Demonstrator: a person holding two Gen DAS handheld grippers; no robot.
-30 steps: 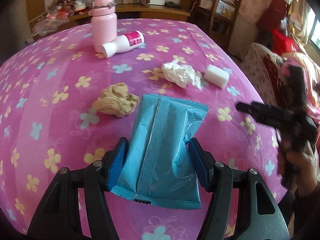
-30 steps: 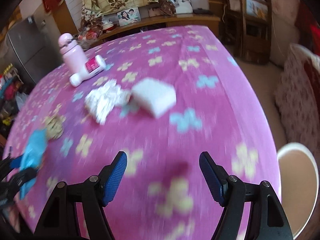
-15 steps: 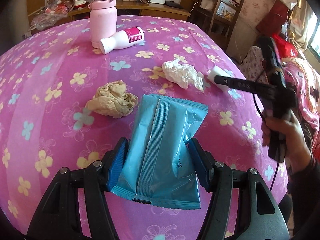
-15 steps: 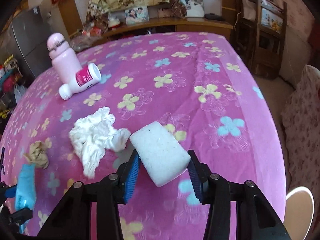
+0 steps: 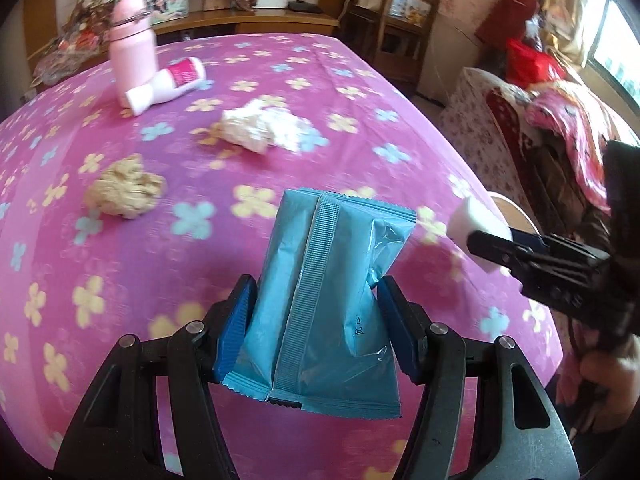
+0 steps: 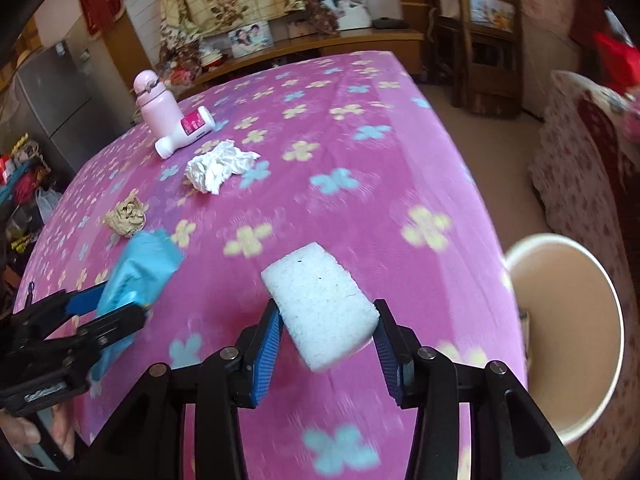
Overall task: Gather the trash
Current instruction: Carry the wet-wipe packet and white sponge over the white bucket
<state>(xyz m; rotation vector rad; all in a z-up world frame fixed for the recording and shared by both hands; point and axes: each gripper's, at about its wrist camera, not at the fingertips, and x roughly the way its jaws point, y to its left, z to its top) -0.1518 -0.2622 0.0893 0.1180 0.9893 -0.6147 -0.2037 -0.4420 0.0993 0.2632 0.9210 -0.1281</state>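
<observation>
My left gripper (image 5: 316, 320) is shut on a blue plastic wrapper (image 5: 332, 288) and holds it above the pink flowered table (image 5: 280, 80); the wrapper also shows in the right wrist view (image 6: 136, 268). My right gripper (image 6: 326, 344) is shut on a white foam block (image 6: 320, 304), lifted off the table near its right edge; the block also shows in the left wrist view (image 5: 472, 220). A crumpled white tissue (image 5: 264, 124) and a crumpled brown paper ball (image 5: 124, 190) lie on the table.
A round white bin (image 6: 568, 328) stands on the floor just right of the table. A pink flask (image 5: 134, 46) stands at the far left with a white bottle (image 5: 166, 84) lying beside it. A chair (image 5: 400, 20) and sofa (image 5: 540, 128) stand beyond.
My right gripper closed on the foam block, lifted it off the table and carried it right toward the bin. My left gripper, still holding the wrapper, shifted right too.
</observation>
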